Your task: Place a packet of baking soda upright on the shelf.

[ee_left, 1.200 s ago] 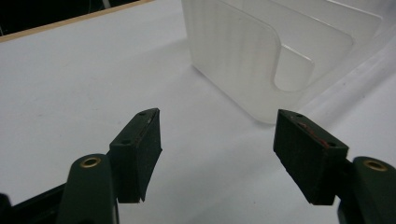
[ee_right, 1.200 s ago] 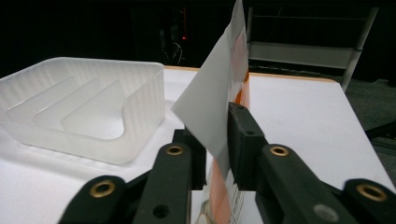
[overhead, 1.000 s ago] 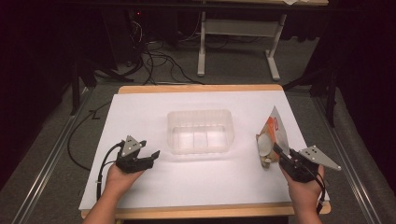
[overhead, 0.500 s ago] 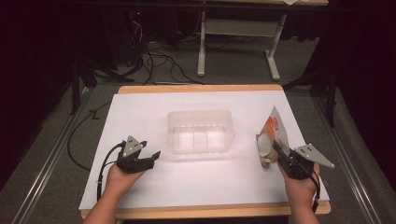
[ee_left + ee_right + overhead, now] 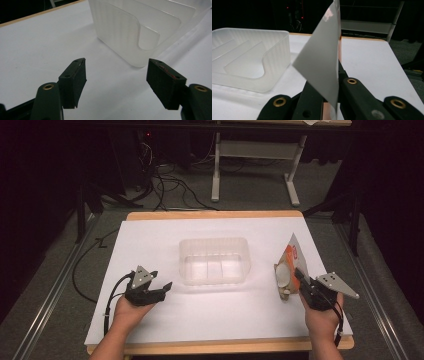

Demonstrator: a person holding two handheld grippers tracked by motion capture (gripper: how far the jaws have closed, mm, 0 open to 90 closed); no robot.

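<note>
A clear plastic tray (image 5: pixel 214 260) sits at the middle of the white table top (image 5: pixel 165 235). My right gripper (image 5: pixel 301 281) is shut on an orange and white packet (image 5: pixel 288 265), held upright just right of the tray. In the right gripper view the packet's silvery back (image 5: pixel 322 57) rises between the two closed jaws, with the tray (image 5: pixel 249 60) to its left. My left gripper (image 5: pixel 161 290) rests low at the table's front left, open and holding nothing. Its view shows bare table between the pads (image 5: pixel 75 80) and the tray's corner (image 5: pixel 130 37) just beyond.
The table's wooden front edge (image 5: pixel 215 347) runs just under both hands. A black cable (image 5: pixel 112 292) trails from the left gripper. Beyond the table's far edge stand a white metal frame (image 5: pixel 255 165) and loose cables (image 5: pixel 165 185) on the floor.
My right gripper with the packet has dipped slightly toward the table's front. The left gripper has stayed where it was.
</note>
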